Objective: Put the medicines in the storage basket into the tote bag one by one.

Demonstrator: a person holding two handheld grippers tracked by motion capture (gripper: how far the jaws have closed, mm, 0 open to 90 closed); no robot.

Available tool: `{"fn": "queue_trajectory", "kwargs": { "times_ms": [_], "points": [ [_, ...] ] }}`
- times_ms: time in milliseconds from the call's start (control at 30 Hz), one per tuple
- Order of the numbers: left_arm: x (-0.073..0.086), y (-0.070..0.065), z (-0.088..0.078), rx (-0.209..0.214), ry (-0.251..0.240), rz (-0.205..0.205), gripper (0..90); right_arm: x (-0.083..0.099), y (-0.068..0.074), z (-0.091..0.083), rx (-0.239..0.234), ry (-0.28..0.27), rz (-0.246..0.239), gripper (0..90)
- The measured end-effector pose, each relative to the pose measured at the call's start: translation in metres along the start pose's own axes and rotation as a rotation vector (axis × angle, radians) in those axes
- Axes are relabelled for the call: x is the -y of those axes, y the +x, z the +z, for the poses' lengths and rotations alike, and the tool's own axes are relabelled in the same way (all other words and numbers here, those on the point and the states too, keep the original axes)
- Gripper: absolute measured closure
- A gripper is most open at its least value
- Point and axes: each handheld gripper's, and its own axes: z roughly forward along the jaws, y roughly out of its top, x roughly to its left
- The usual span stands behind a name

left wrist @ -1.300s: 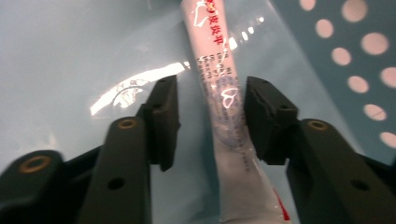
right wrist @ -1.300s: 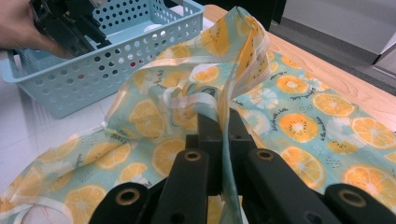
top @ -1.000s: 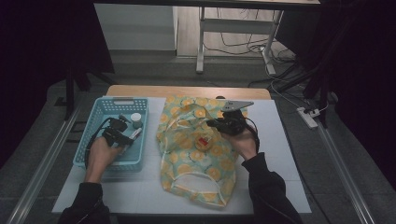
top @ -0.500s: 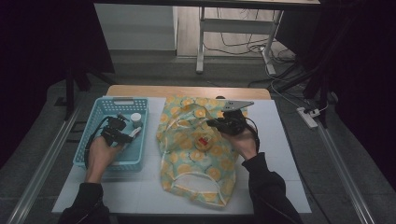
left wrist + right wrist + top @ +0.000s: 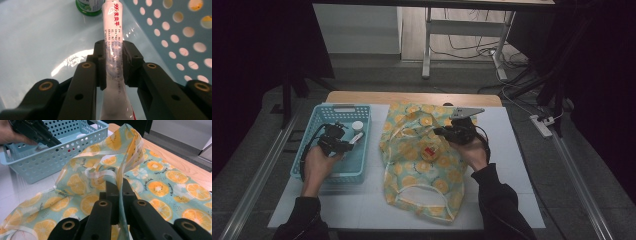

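Inside the blue perforated basket (image 5: 312, 170) my left gripper (image 5: 113, 61) is shut on a white tube (image 5: 113, 32) with red print, its pads pressing the tube's sides. From above, the left gripper (image 5: 348, 146) sits in the basket next to a small white jar (image 5: 357, 126). An orange-print fabric bag (image 5: 414, 165) lies in the table's middle. My right gripper (image 5: 119, 188) is shut on the bag's raised edge (image 5: 130, 150), lifting a fold of cloth. In the high view the right gripper (image 5: 443, 132) rests over the bag's upper right part.
A green-rimmed jar (image 5: 90, 6) stands just beyond the tube in the basket. A small red and tan item (image 5: 429, 151) lies on the bag. A white mat (image 5: 512, 165) covers the wooden table (image 5: 412, 97). Rails run along both sides.
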Motion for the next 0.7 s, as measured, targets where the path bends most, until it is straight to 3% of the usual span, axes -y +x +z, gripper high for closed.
{"fn": "queue_trajectory", "kwargs": {
  "times_ms": [400,700],
  "points": [
    [0.001,0.000,-0.017,0.001,-0.092,0.017,75.2,0.000,-0.001,-0.001,0.003,-0.003,0.002,89.2],
    [-0.003,-0.010,-0.038,0.035,-0.172,0.041,75.2,0.000,-0.002,-0.002,0.006,-0.011,0.007,89.3]
  ]
}}
